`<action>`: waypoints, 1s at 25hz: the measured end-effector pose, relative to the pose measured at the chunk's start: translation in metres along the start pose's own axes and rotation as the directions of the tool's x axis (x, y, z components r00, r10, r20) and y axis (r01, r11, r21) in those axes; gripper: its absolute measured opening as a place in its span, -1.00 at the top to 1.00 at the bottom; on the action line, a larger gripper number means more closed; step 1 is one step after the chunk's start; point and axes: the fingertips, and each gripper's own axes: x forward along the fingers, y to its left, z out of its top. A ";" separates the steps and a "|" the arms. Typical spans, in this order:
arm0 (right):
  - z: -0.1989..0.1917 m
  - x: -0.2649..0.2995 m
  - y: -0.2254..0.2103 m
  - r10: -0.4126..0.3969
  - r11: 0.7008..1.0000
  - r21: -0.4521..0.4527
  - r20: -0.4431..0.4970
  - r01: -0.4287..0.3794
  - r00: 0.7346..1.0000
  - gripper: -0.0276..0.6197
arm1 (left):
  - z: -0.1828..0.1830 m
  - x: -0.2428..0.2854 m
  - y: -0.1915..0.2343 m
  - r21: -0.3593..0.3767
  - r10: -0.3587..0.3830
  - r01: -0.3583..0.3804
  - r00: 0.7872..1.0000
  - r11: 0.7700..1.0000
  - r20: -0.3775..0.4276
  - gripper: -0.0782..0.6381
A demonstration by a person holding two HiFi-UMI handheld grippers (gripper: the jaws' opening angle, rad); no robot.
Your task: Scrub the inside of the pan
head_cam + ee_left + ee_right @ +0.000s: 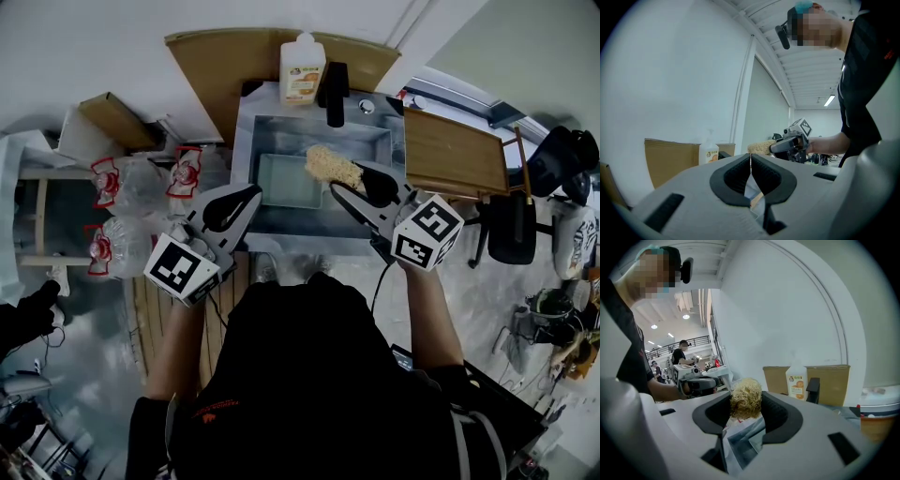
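Note:
A pale rectangular pan (286,180) lies in the steel sink (253,131). My right gripper (349,178) hovers over the sink's right side, shut on a tan fibrous scrubber (331,166), which sticks out above the pan's right edge. In the right gripper view the scrubber (746,398) sits wedged between the dark pads. My left gripper (253,193) is at the sink's front left edge, jaws closed together with nothing between them (750,161). From the left gripper view I see the right gripper (790,143) with the scrubber (761,147).
A soap bottle (302,67) and a black faucet (336,94) stand behind the sink, with cardboard (216,66) at the wall. A wooden board (455,153) lies right of the sink. Plastic bags (141,187) crowd the left; an office chair (511,225) is at right.

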 end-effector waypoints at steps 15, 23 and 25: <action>-0.007 -0.001 -0.004 -0.007 1.000 0.017 -0.002 0.007 1.000 0.35 | -0.007 0.010 -0.002 0.000 -0.009 0.009 1.000 1.000 -0.008 0.72; -0.011 0.000 -0.005 -0.004 0.999 0.035 -0.012 0.004 1.000 0.35 | -0.008 0.012 -0.004 -0.008 -0.014 0.014 1.000 1.000 0.001 0.72; -0.011 0.001 -0.004 0.004 1.000 0.028 -0.015 -0.004 1.000 0.35 | -0.004 0.012 -0.004 -0.008 -0.018 0.018 0.999 1.000 0.027 0.72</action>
